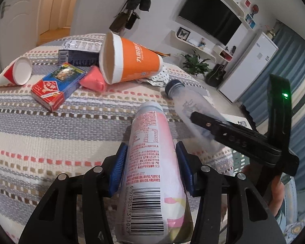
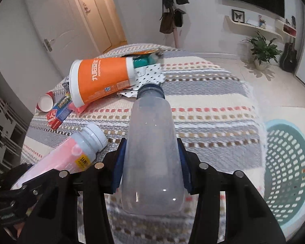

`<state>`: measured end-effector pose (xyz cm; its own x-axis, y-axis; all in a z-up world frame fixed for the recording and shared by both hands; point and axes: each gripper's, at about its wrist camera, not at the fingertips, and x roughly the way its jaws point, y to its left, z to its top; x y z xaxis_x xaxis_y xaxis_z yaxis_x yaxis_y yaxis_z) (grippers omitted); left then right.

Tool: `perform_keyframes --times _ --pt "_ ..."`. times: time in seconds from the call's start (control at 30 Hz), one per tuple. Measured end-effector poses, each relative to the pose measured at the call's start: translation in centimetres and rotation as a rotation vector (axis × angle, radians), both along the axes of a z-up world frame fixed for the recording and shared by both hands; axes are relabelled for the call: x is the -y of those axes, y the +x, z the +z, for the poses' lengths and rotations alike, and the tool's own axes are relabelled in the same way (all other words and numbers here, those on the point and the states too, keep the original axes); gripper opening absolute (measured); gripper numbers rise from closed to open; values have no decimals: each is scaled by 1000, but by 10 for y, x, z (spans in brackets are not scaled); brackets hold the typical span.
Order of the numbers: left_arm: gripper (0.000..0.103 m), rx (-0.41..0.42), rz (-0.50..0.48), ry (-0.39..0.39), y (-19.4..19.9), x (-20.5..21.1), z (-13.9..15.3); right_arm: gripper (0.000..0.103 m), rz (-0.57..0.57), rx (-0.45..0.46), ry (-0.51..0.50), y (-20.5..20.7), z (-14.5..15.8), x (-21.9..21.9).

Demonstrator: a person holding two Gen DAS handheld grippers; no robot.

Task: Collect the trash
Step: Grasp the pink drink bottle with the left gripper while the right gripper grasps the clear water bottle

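Note:
My left gripper [image 1: 151, 162] is shut on a pink-and-white labelled bottle [image 1: 150, 162], held above the striped tablecloth [image 1: 50, 134]; the bottle also shows in the right wrist view [image 2: 71, 154]. My right gripper [image 2: 150, 162] is shut on a clear plastic bottle [image 2: 151, 152] with a dark blue cap; it also shows in the left wrist view [image 1: 193, 109]. A teal slotted basket [image 2: 286, 162] stands on the floor, right of the table. An orange paper cup [image 1: 130, 59] lies on its side at the far end.
On the table lie a red-and-white paper cup [image 1: 16, 73], a red-and-blue carton [image 1: 57, 85], a pink pouch [image 1: 93, 79], a dark box [image 1: 79, 57] and a dotted wrapper [image 2: 150, 75]. A potted plant [image 2: 262, 50] and a guitar [image 2: 288, 57] stand on the floor.

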<state>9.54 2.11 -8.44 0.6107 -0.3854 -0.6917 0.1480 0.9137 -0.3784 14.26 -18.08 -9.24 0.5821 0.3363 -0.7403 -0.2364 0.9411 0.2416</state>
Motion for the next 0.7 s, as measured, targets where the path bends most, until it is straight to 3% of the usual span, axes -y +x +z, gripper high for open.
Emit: perform_keyframes --times 0.2,0.4,0.47,0.57,0.63,0.7 --pt "47 9 -37 25 -4 16 2 44 -22 33 -10 -15 16 19" --pt "47 -79 -84 96 0 30 -15 44 16 -26 -59 -25 -2 14" --pt "49 -94 -100 97 3 33 -18 44 29 -40 -71 -27 -6 10" --pt "61 -95 -107 118 7 39 -16 45 43 -45 -93 -27 -5 5" --pt "64 -92 -116 130 11 43 -15 55 62 -65 -77 -24 -4 3" --pt "64 -99 -123 130 15 46 -15 58 65 -64 -73 -21 -2 3"
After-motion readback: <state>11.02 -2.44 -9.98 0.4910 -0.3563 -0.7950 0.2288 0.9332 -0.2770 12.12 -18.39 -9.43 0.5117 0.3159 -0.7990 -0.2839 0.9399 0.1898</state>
